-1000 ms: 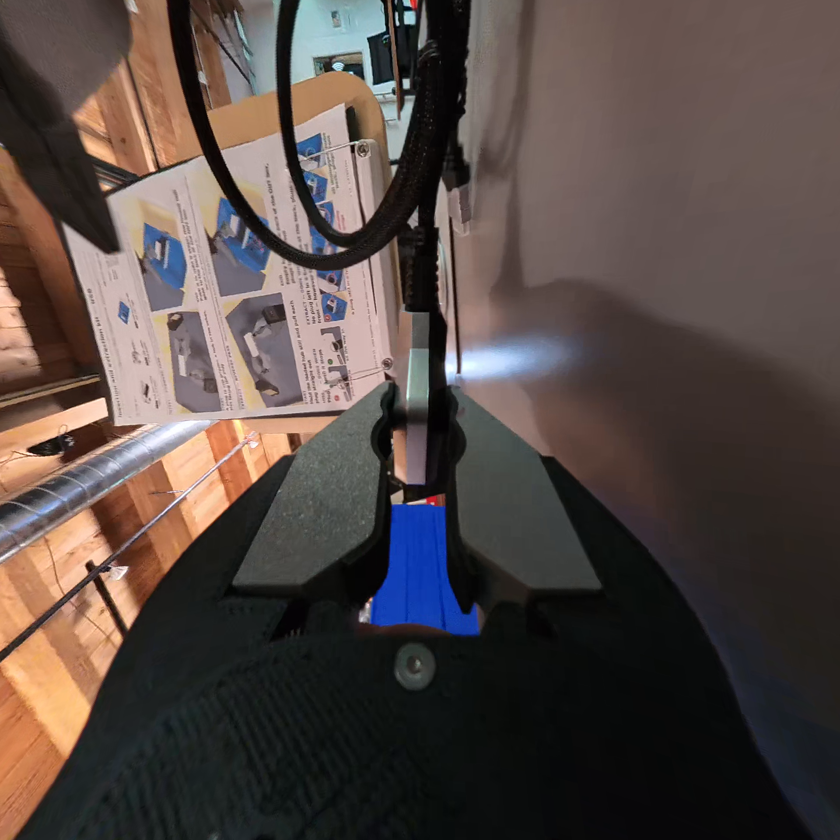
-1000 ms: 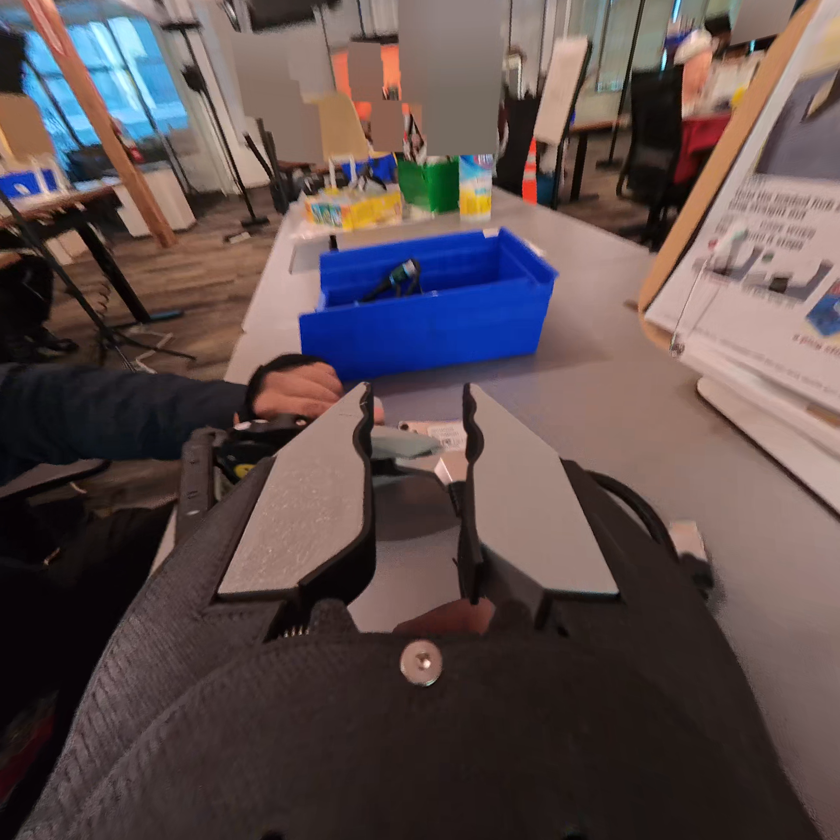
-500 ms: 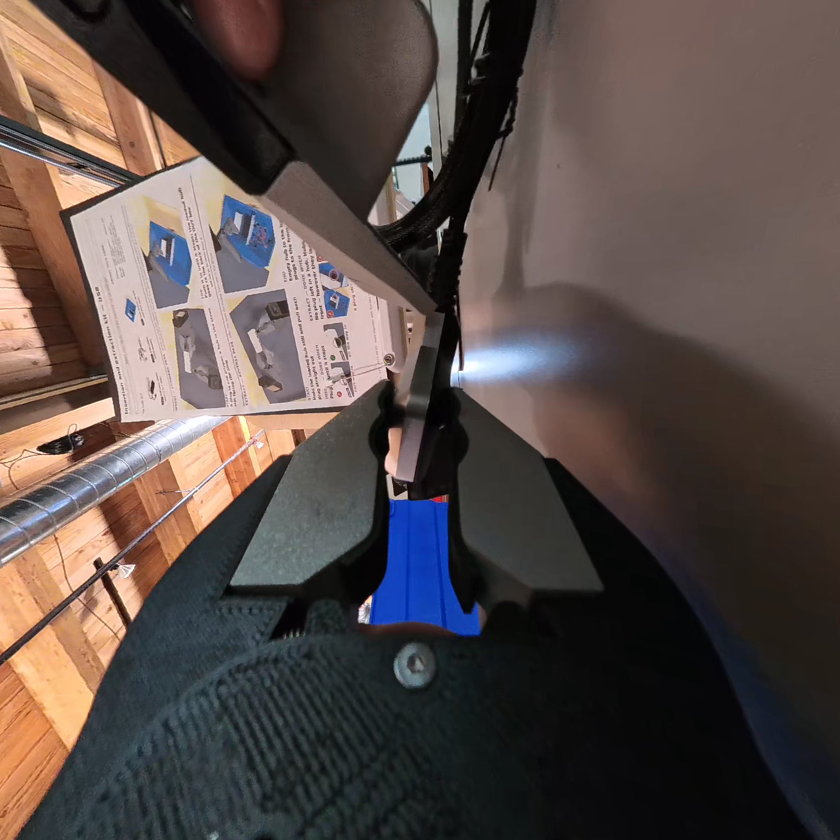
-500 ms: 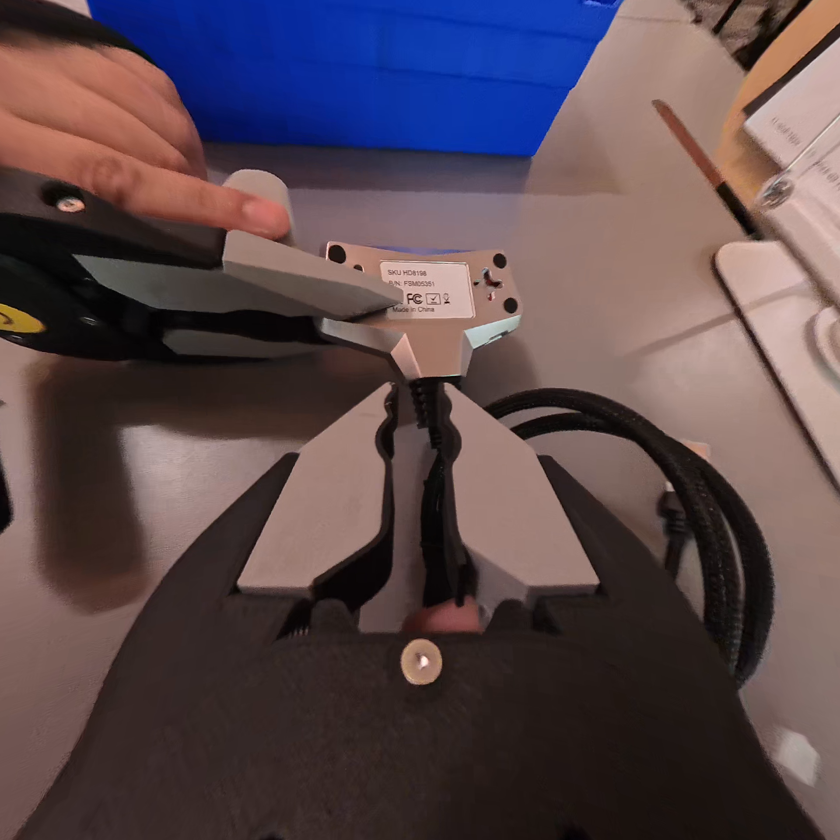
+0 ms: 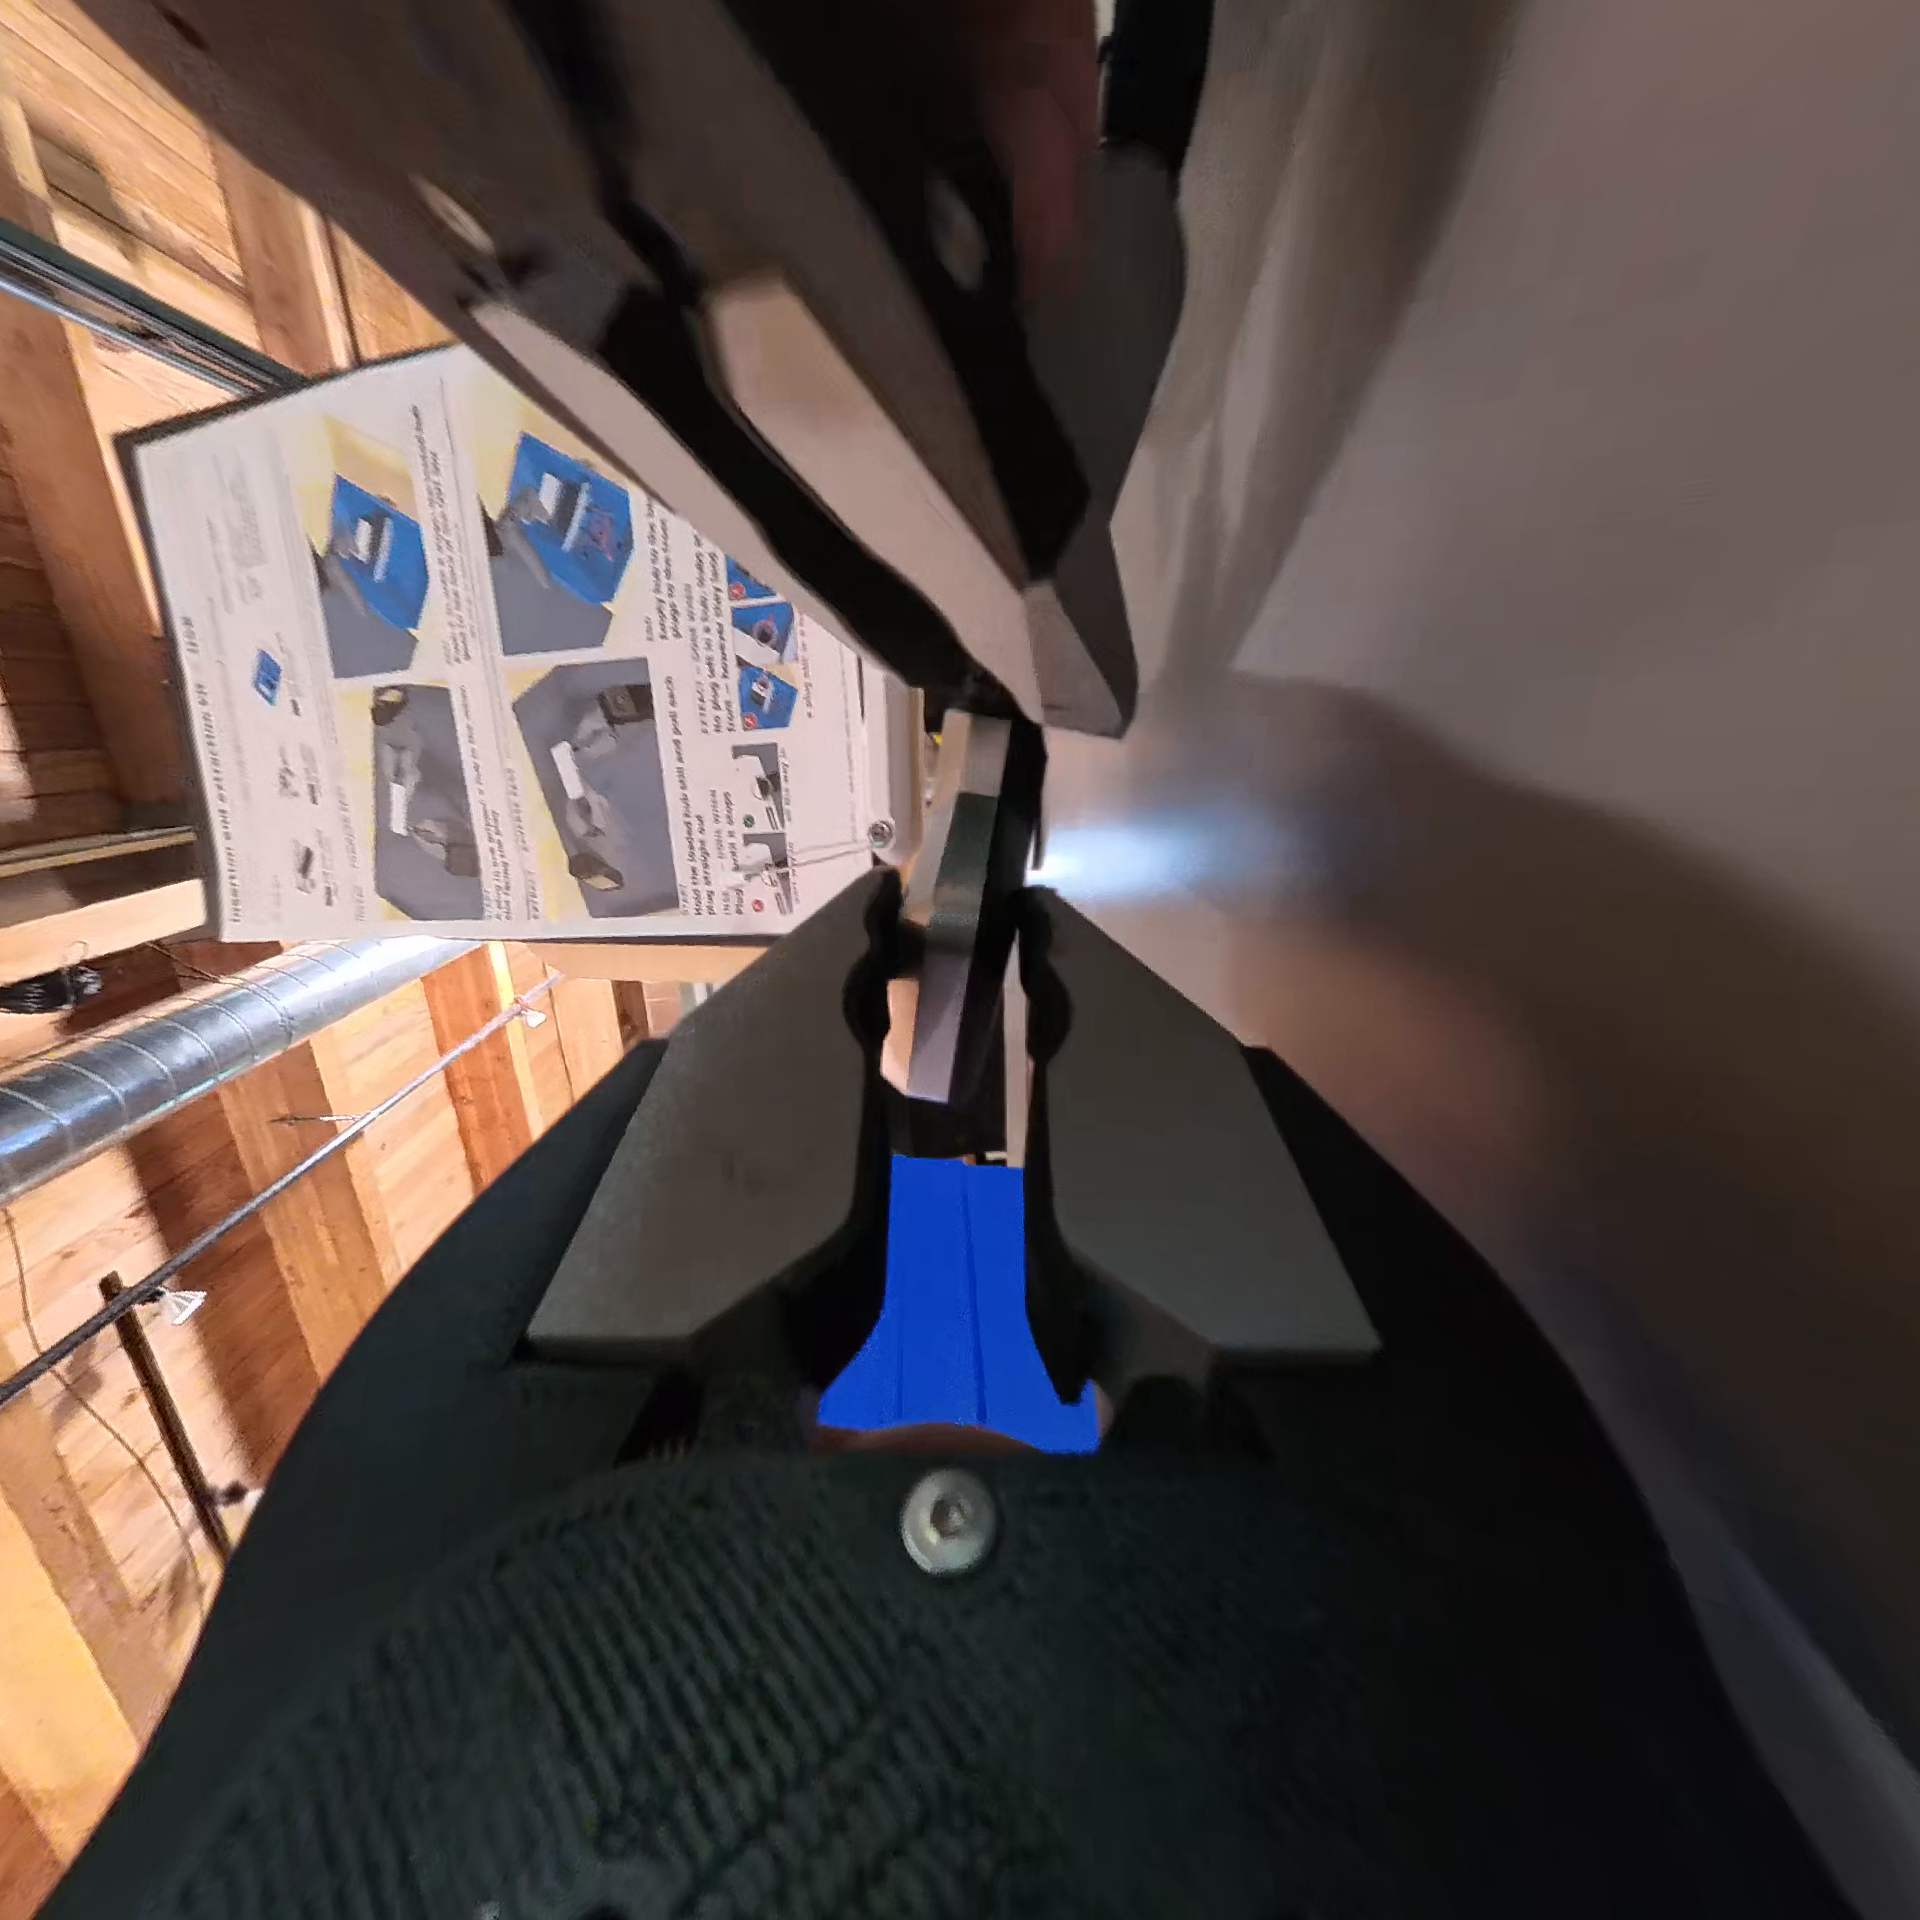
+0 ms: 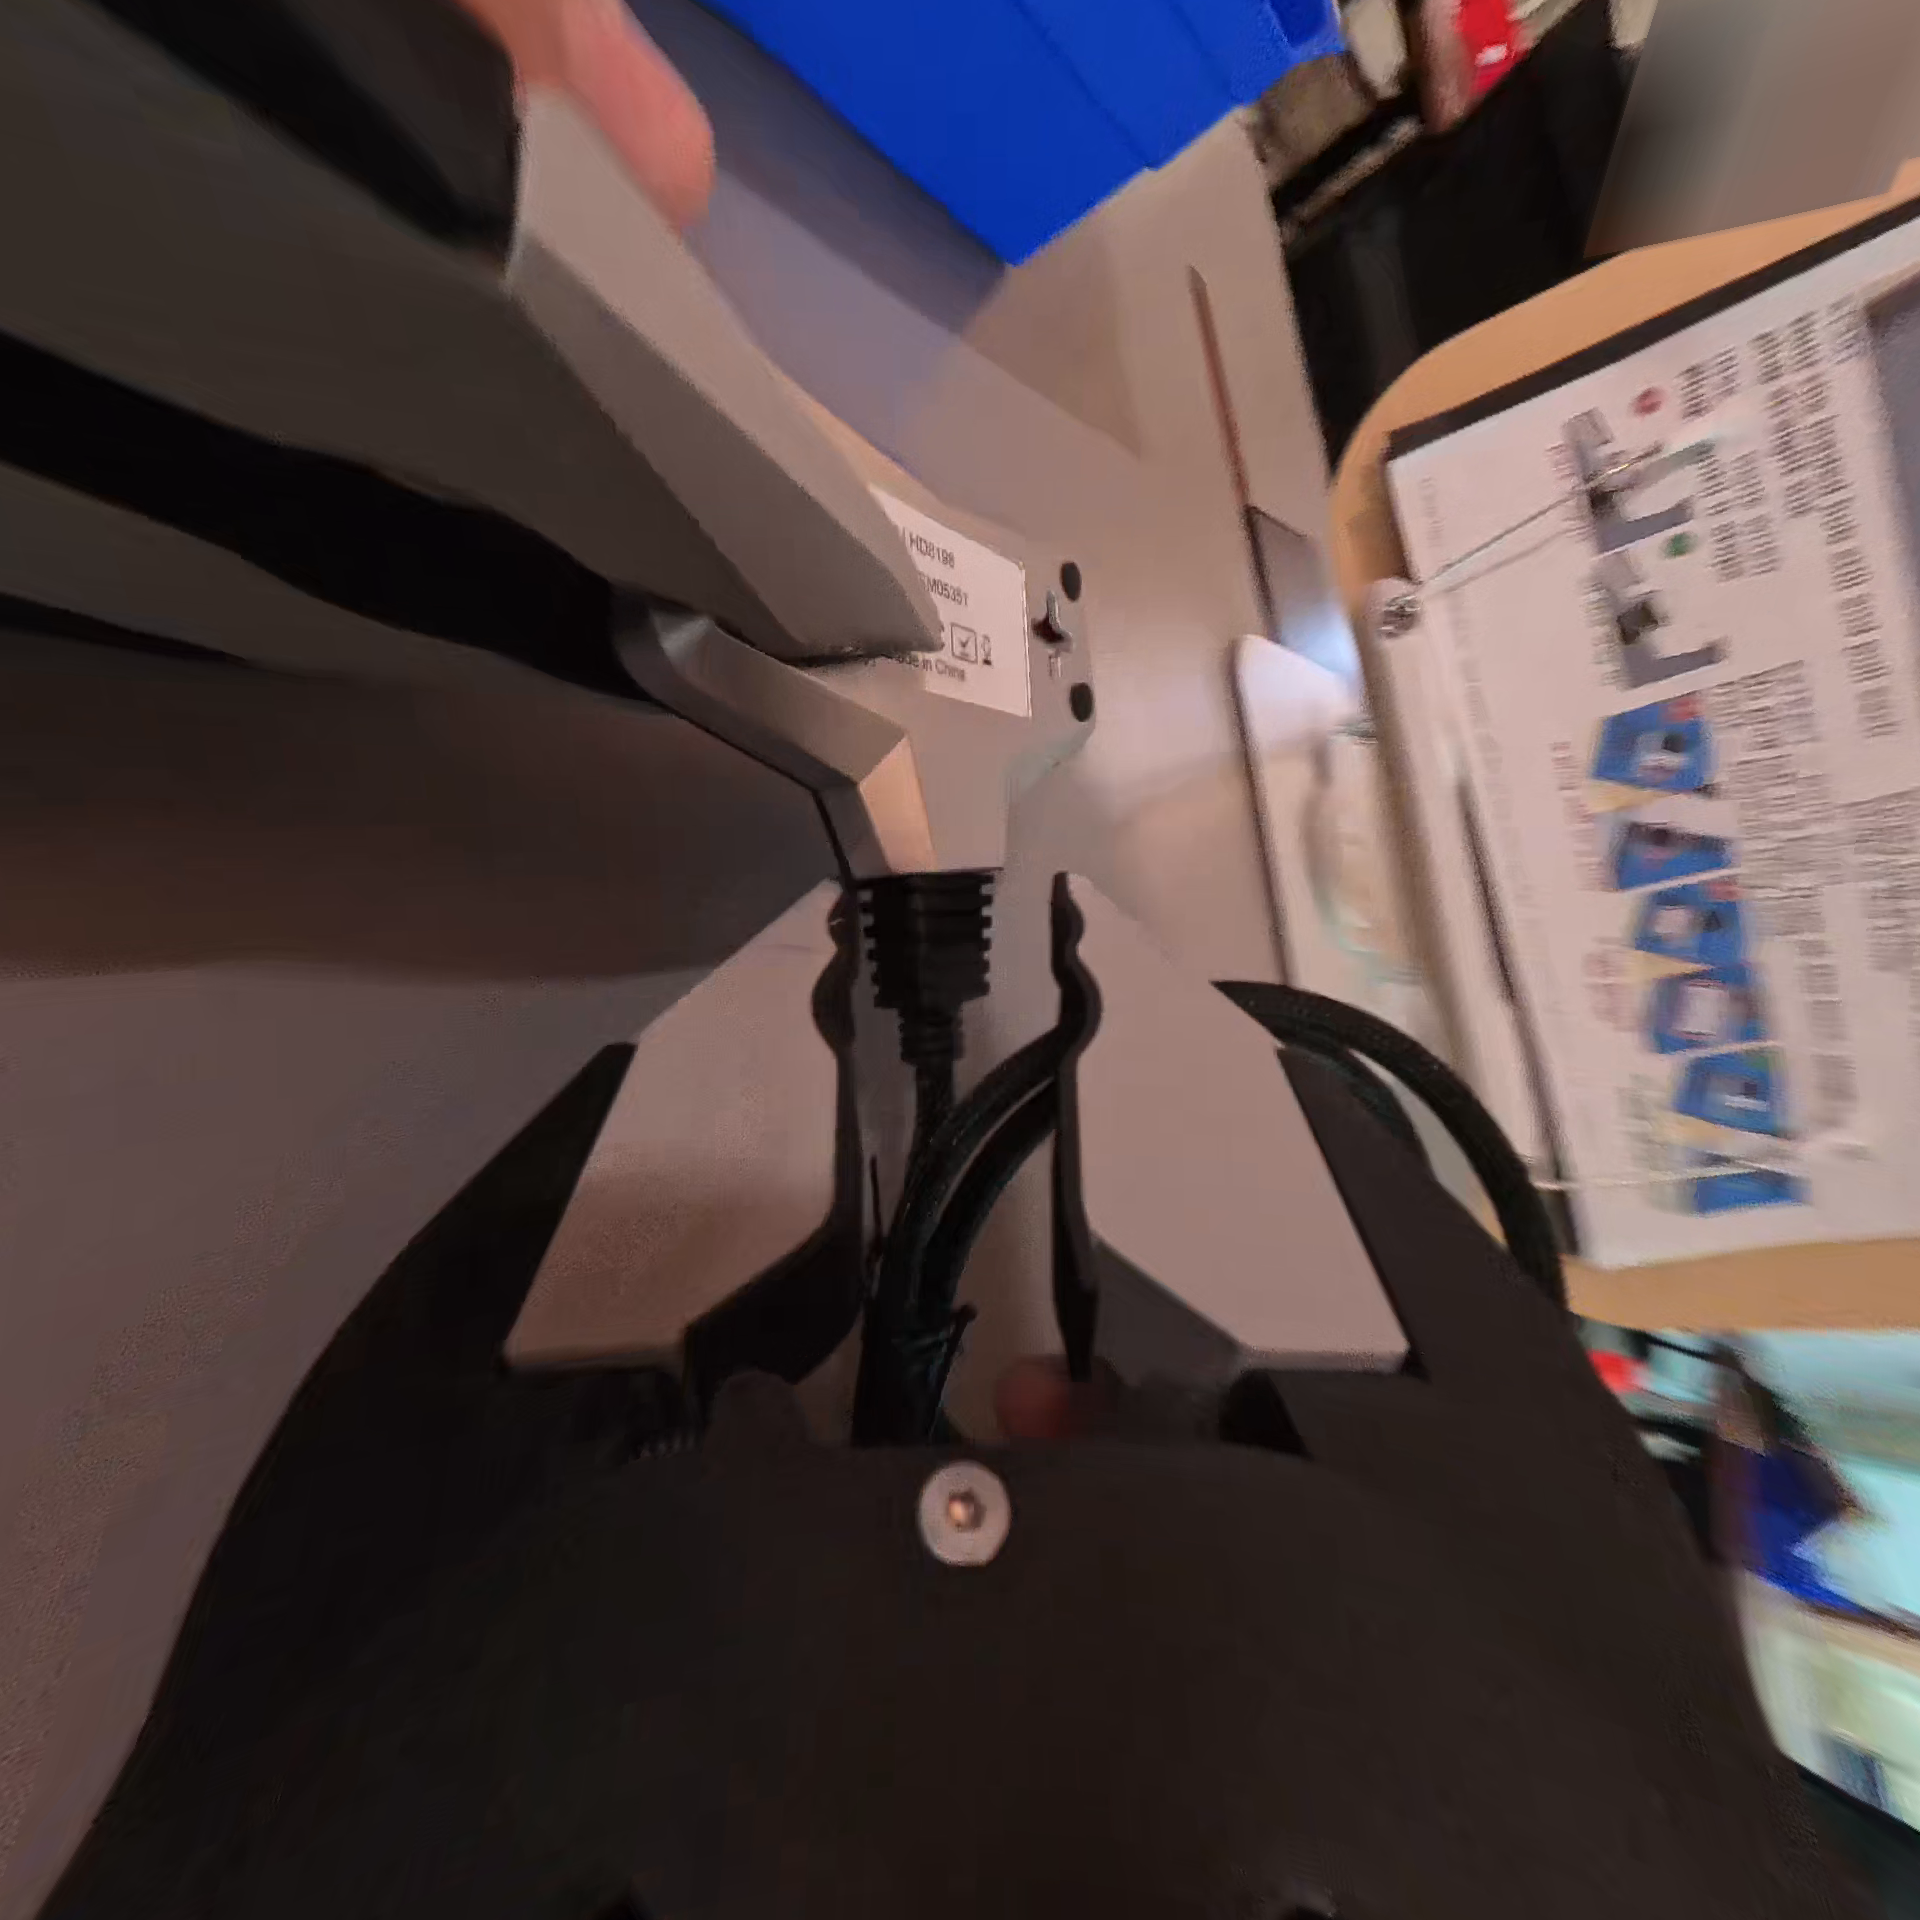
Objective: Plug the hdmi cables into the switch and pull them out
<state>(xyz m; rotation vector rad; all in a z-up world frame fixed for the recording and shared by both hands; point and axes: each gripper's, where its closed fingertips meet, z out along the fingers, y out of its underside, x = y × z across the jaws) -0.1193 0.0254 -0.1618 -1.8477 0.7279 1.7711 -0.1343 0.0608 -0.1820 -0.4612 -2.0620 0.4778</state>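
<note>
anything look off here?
Switch faces label side out, pinched at one edge by the left gripper. The right gripper straddles the cable boot with a gap on one side, and a braided cable loop crosses between its fingers, so it could snag.

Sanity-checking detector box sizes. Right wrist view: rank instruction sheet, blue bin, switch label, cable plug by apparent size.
1. instruction sheet
2. blue bin, mostly cropped
3. switch label and cable plug: look alike, label partly hidden
</note>
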